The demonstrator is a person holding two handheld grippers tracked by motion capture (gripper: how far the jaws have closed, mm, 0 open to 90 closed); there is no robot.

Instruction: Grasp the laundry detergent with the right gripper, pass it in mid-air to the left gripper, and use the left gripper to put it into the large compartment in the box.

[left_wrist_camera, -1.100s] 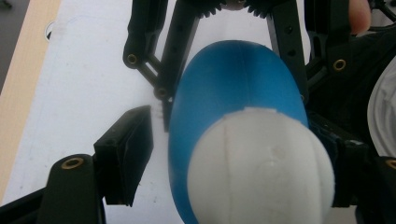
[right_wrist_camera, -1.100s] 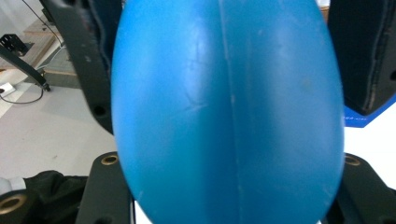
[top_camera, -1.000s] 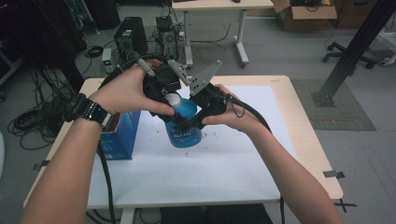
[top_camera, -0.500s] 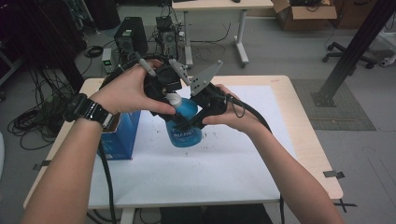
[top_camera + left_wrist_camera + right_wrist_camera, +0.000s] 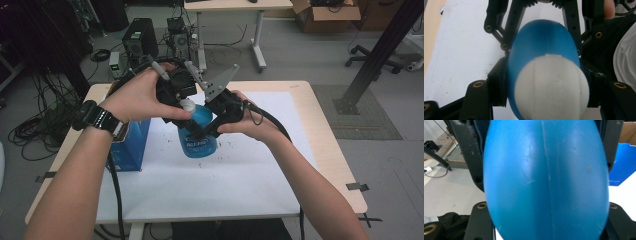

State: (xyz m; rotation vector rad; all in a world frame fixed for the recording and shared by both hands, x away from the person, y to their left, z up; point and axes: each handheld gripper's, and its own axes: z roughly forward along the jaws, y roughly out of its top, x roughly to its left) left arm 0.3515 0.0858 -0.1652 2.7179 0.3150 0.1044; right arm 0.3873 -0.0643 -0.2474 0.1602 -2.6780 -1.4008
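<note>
Both grippers clasp a smooth, egg-shaped blue bottle, rounded white cap.

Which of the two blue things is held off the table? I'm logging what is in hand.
The blue bottle with the white cap, clamped between both grippers. The blue box stands on the table at the person's left, untouched.
</note>
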